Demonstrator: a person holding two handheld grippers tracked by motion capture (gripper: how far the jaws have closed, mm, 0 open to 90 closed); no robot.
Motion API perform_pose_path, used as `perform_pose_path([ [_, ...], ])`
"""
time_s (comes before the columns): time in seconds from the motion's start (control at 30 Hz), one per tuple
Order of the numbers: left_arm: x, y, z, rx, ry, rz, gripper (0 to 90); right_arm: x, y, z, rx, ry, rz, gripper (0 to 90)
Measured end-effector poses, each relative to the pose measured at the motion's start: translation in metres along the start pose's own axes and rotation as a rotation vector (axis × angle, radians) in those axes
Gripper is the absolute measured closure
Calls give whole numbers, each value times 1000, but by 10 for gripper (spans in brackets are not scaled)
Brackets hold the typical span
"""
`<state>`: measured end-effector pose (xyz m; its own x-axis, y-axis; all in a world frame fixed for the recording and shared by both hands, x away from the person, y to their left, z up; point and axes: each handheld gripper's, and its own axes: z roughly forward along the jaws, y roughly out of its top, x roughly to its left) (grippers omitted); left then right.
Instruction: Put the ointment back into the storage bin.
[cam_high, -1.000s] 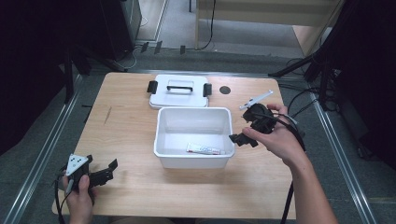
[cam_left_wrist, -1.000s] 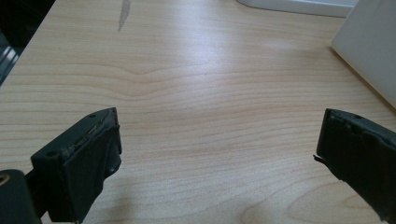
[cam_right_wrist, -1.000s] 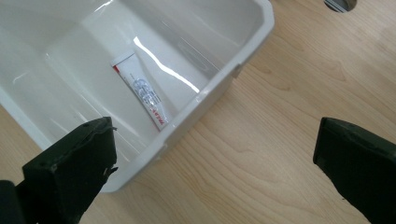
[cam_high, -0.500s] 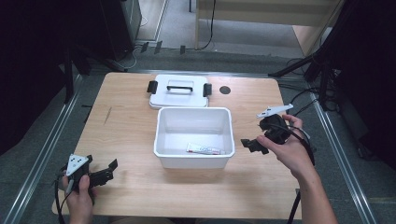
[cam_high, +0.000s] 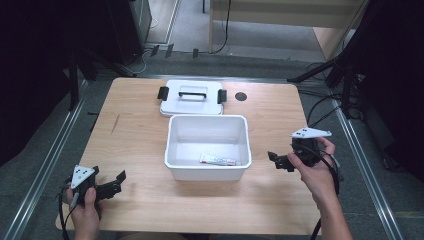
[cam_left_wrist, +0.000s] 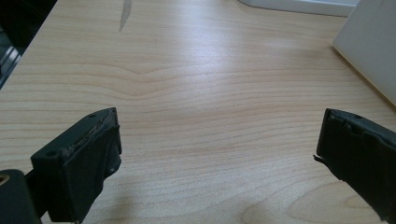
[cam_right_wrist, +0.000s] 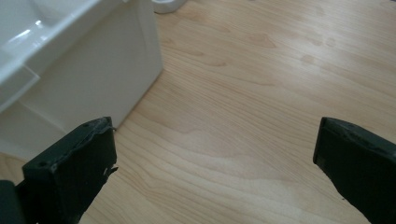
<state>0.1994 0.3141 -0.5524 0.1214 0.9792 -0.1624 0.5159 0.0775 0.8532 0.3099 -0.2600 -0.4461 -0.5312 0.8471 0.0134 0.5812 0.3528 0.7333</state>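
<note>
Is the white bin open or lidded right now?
Open. The white bin has no lid on; its lid lies flat on the table behind it, and a tube shows on the bin's floor.

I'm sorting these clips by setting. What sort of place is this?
Probably a lab or recording workspace: a wooden table on a metal frame, black stands and cables on the floor around it.
</note>
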Motion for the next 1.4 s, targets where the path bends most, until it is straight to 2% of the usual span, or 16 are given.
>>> perform_pose_path([
  [0.27, 0, 0, 0, 0, 1, 0, 6, -2, -27, 2, -39, -39, 15, 0],
  [0.4, 0, 0, 0, 0, 3, 5, 6, -6, -46, 1, -94, -71, 36, 0],
  [0.6, 0, 0, 0, 0, 3, 3, 6, -12, -66, -1, -134, -94, 76, 3],
  [0.87, 0, 0, 0, 0, 4, 4, 6, -18, -96, -7, -202, -134, 100, 28],
  [1.27, 0, 0, 0, -4, 5, 6, 6, -32, -131, -22, -219, -178, 153, 28],
  [1.4, 0, 0, 0, -5, 5, 5, 6, -35, -141, -28, -224, -190, 158, 28],
])
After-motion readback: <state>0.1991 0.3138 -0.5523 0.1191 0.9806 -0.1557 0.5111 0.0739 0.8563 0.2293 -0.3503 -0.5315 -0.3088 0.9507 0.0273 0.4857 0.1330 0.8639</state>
